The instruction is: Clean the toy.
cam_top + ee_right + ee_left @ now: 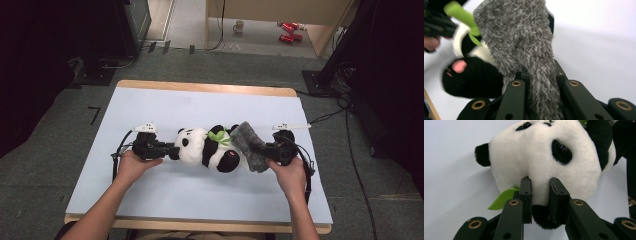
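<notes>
The left gripper (540, 186) pinches the white plush of the black-and-white stuffed panda toy (544, 165) at the head, jaws narrow with fur bunched between them. The right gripper (537, 75) is clamped on a fuzzy grey fabric piece (524, 42), which rises from its jaws beside the panda's black paw. In the high view the panda (207, 147) lies on its side mid-way across the pale blue surface (200, 195), stretched between both grippers, a green felt leaf (218, 136) on it.

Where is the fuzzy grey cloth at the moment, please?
In the high view the grey cloth lies right of centre on the table, against the panda's feet, its right end clamped in the right tool.
</notes>
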Available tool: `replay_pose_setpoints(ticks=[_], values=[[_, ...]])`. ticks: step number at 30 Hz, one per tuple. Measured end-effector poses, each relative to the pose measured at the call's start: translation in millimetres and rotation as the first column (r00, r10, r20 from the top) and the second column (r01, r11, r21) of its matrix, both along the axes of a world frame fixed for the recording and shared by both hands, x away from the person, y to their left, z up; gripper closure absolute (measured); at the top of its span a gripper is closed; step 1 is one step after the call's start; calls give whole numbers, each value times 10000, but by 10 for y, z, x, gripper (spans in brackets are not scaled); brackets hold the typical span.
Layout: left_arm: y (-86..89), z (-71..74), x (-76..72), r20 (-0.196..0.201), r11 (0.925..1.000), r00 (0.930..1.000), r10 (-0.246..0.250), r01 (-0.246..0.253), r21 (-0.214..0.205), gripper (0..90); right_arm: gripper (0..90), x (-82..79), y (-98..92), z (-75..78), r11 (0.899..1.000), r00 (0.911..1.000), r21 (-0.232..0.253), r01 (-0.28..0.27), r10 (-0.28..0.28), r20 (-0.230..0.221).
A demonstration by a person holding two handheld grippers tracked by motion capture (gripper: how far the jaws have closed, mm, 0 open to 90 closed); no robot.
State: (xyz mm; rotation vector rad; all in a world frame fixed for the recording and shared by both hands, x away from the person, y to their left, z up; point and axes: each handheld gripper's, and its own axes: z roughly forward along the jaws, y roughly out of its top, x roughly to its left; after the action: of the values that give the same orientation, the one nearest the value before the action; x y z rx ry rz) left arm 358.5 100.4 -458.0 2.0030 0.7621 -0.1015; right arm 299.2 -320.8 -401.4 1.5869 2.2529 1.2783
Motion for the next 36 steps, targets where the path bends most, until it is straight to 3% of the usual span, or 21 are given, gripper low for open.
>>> replay_pose_setpoints(ticks=[3,11,20,32,36], values=[[-2,-3,-8,24,10000,10000,12,-12,-3,747,789,27,17,99,9999,9995,159,-3,-2,322],[-6,-17,-76,332,9999,9994,120,-123,109,742,789,182,235,120,9990,9980,143,-433,426,471],[4,-46,-149,538,9995,9981,300,-305,86,735,788,319,457,-22,9952,9952,-134,-973,973,42],[12,-52,-100,183,9995,9994,306,-303,-134,730,788,236,370,-180,9969,9967,-38,-788,787,-215],[11,-39,-83,33,9995,9995,301,-301,-112,727,787,186,326,-208,9972,9970,-289,-692,682,-359]])
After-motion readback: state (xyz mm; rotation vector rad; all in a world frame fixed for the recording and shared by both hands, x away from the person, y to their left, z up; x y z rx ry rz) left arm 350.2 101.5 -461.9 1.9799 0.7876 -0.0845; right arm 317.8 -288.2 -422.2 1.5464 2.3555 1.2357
